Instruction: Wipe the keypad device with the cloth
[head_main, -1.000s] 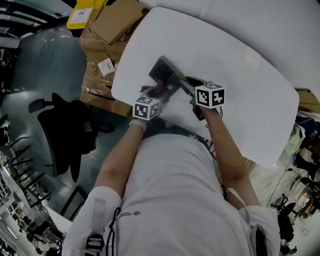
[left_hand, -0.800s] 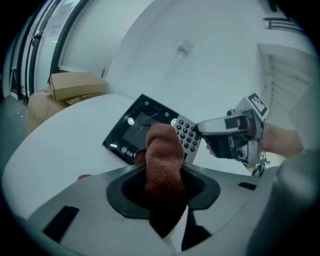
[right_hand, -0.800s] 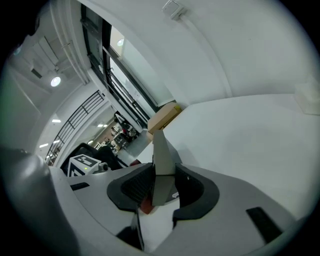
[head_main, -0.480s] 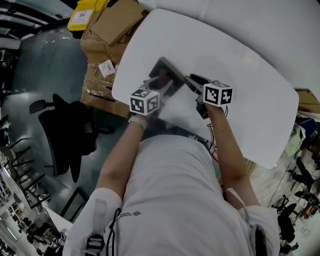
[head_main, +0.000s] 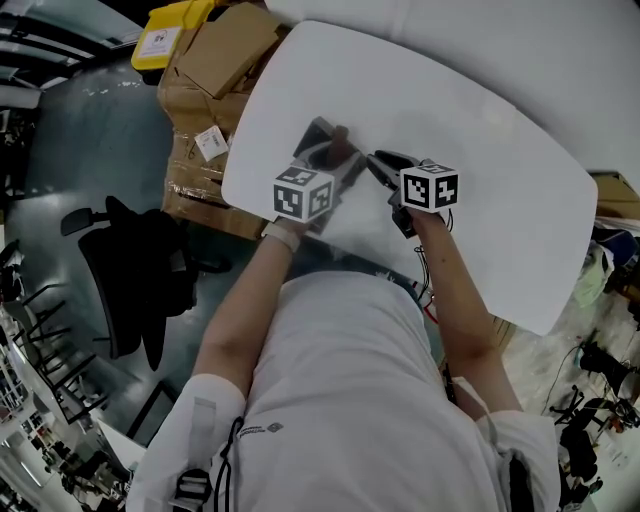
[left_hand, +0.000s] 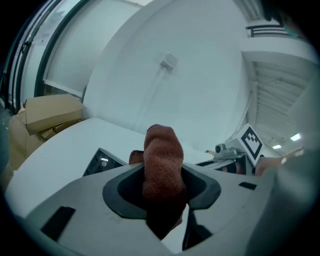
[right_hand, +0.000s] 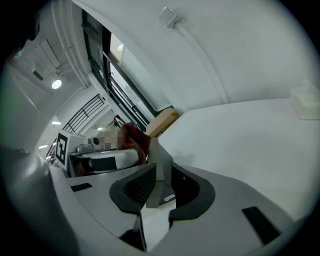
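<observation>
Containers: stack of cardboard boxes (head_main: 225, 50) on the floor off the far-left edge of the white surface (head_main: 470, 110), flaps shut, contents not visible. Yellow box (head_main: 170, 25) just beside them, also closed. Black office chair (head_main: 140, 270) stands on the floor to the left, well apart from the work

Keypad device (head_main: 318, 142) sits near the surface's left end, tilted, betw the two grippers; can't tell if its lower end touches the surface. Right gripper (right_hand: 159, 187): fingers have just been closing & now pinch the device's thin grey edge, which stands upright betw the pads. Left gripper (left_hand: 161, 189): fingers pressed on a rust-brown cloth (left_hand: 161, 150), a fold bulging up out of them, just beside the device's upper end

Only the head view shows the chair, the yellow box & the person's arms and white shirt. Left gripper view adds the device's dark face w/ a small lit spot, plus a wall fitting (left_hand: 169, 61) w/ a cable running down. Right gripper view alone clearly shows a small white box (right_hand: 306, 102) on the surface at far right, well apart from the device
</observation>
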